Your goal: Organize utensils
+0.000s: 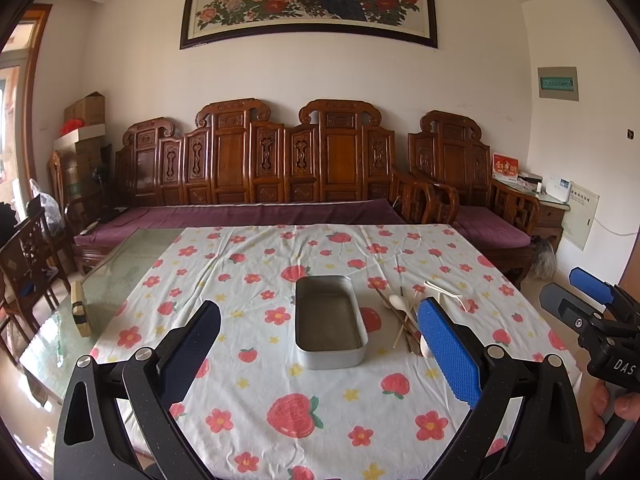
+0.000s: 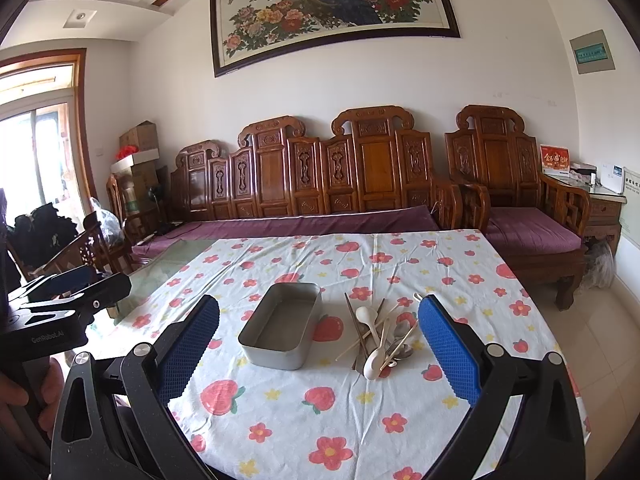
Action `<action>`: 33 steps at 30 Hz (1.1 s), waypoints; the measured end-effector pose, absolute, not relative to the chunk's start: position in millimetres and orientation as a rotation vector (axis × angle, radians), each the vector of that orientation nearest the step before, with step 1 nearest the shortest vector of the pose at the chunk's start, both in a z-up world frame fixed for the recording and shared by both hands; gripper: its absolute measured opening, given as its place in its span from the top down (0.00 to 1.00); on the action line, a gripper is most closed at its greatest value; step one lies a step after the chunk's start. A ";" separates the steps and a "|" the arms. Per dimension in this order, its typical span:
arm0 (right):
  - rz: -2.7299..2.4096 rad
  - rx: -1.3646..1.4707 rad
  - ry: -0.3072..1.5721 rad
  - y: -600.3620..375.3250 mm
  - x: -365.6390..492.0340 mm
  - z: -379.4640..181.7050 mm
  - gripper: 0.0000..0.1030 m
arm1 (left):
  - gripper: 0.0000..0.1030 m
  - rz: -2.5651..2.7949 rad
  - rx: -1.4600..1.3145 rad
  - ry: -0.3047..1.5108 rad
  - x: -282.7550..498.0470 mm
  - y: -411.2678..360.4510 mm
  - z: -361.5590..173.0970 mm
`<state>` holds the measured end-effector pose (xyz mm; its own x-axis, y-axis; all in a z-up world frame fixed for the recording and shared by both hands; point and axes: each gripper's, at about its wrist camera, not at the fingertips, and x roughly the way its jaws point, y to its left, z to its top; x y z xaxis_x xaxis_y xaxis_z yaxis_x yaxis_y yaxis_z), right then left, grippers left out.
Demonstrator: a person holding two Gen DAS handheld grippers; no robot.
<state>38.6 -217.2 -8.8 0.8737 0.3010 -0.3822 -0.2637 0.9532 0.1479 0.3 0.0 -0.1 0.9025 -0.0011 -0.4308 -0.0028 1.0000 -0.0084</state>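
A grey metal tray (image 1: 330,356) (image 2: 280,354) stands empty in the middle of the flowered tablecloth. To its right lies a loose pile of utensils (image 1: 404,314) (image 2: 380,336): white plastic spoons (image 2: 374,358), chopsticks and metal spoons, crossed over each other. My left gripper (image 1: 320,344) is open and empty, above the near part of the table, facing the tray. My right gripper (image 2: 320,344) is open and empty, facing the tray and the pile. The right gripper also shows at the right edge of the left wrist view (image 1: 576,296).
The tablecloth (image 1: 304,396) covers most of a glass-topped table (image 1: 116,280); bare glass shows at the left. A small wooden block (image 1: 80,310) lies on the glass. A carved wooden sofa (image 1: 280,168) stands behind the table, chairs to the left.
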 end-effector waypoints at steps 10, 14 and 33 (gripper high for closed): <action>0.296 0.092 0.413 -217.4 38.7 -9.6 0.03 | 0.07 -0.001 -0.010 0.442 0.3 -0.2 0.1; 0.296 0.092 0.413 -217.7 38.7 -9.6 0.03 | 0.07 -0.003 -0.010 0.441 1.0 -5.2 -1.4; 0.299 0.099 0.409 -215.7 37.5 -9.4 0.03 | 0.07 -0.019 -0.006 0.429 -3.4 -10.2 11.9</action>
<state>37.5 -215.7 -9.4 0.8745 0.3054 -0.3768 -0.2658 0.9516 0.1543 -3.4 -10.2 11.9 0.9090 -0.0195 -0.4163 0.0168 0.9998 -0.0102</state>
